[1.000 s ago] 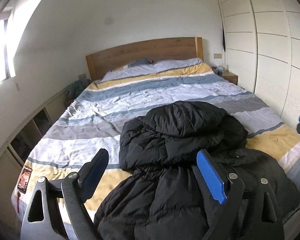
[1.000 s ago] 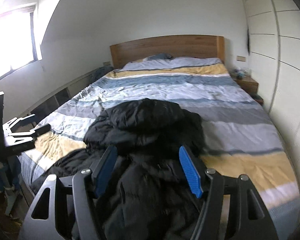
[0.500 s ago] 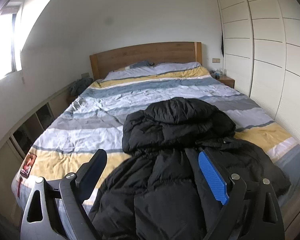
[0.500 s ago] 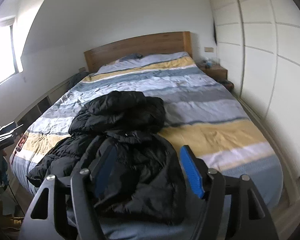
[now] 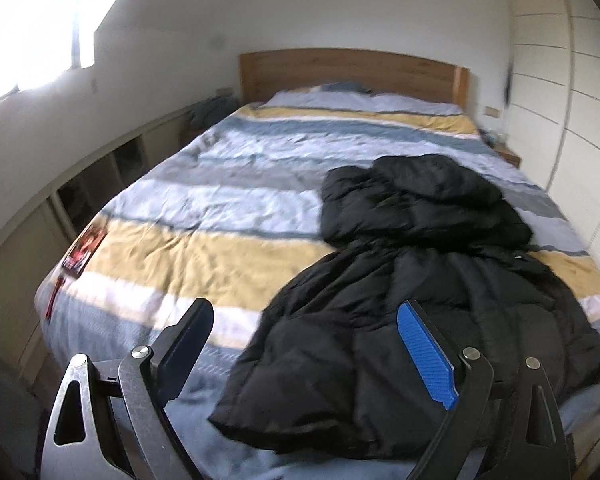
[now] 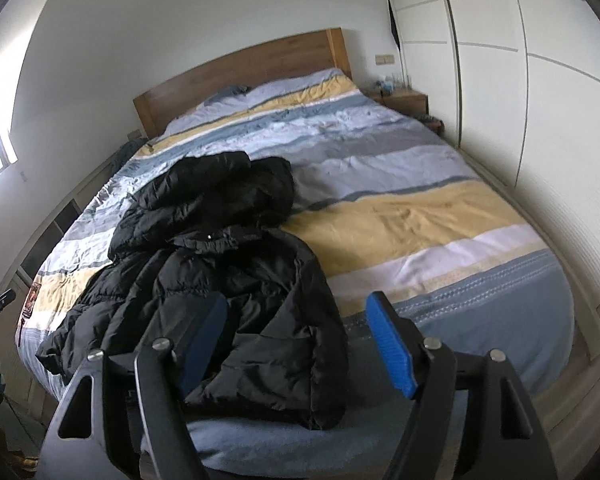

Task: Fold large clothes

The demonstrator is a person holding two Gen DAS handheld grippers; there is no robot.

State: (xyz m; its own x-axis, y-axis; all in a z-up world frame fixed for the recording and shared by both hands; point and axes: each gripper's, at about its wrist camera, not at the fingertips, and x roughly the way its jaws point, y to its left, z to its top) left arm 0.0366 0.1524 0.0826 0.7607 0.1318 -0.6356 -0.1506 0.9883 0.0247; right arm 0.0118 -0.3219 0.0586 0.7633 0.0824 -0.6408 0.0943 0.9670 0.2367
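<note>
Jacket (image 5: 428, 300) on bed (image 5: 204, 248), beyond both empty claws (image 6: 296, 338).

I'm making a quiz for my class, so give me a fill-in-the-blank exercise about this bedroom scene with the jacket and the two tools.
1. The puffer jacket lying on the bed is ____ in colour.
2. The striped duvet has blue, grey, white and ____ bands.
3. The headboard is made of ____.
4. Neither the left tool nor the right tool holds anything; both jaws are ____.

Missing words: black; yellow; wood; open
</note>
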